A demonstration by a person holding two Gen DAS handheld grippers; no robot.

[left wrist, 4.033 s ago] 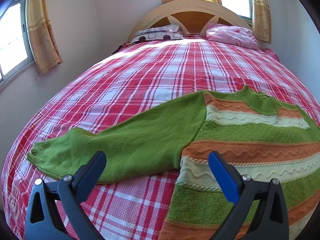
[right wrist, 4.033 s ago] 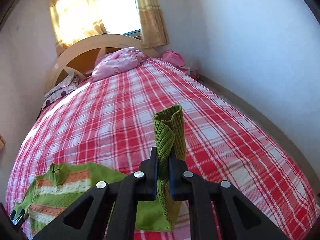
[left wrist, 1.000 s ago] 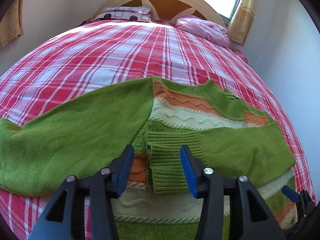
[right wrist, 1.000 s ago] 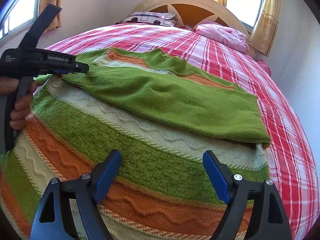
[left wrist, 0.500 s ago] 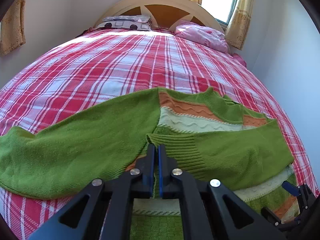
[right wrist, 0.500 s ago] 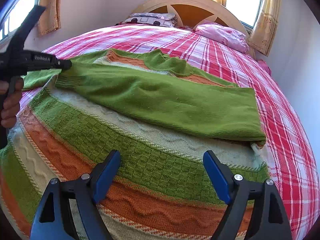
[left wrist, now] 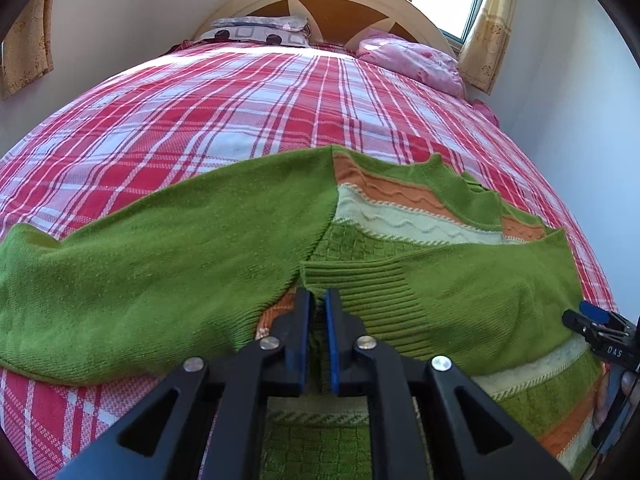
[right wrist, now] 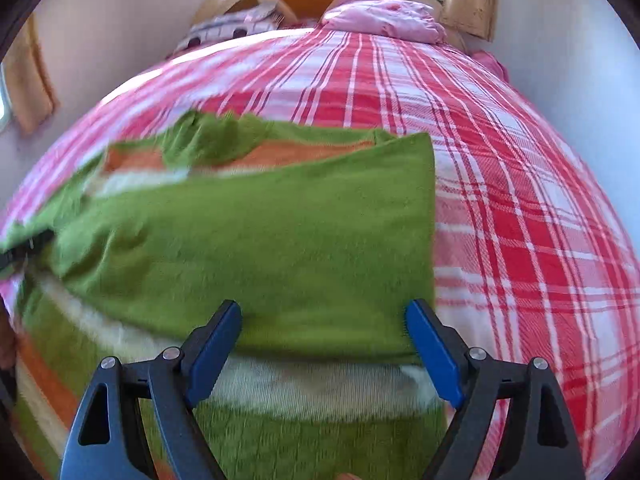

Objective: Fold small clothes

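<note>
The left tool (left wrist: 316, 300), spread a second ago, now pinches the folded sleeve's cuff (left wrist: 360, 288); the right tool (right wrist: 324, 336) stays spread, moved toward the sweater's (right wrist: 240, 240) right edge on the bed (right wrist: 520, 200). Sleeve adjustment underway.

Sweater (left wrist: 400, 216) striped green, orange and cream, with wavy lines knitted across the bands, plain green sleeves (left wrist: 140, 264); bedspread (left wrist: 240, 120) checked red, pink and white; far pillow (left wrist: 408, 60) pink, other pillow (left wrist: 260, 30) grey-white with dark spots; curtains (left wrist: 484, 24) yellow; both grippers black with blue pads (right wrist: 432, 352)
</note>
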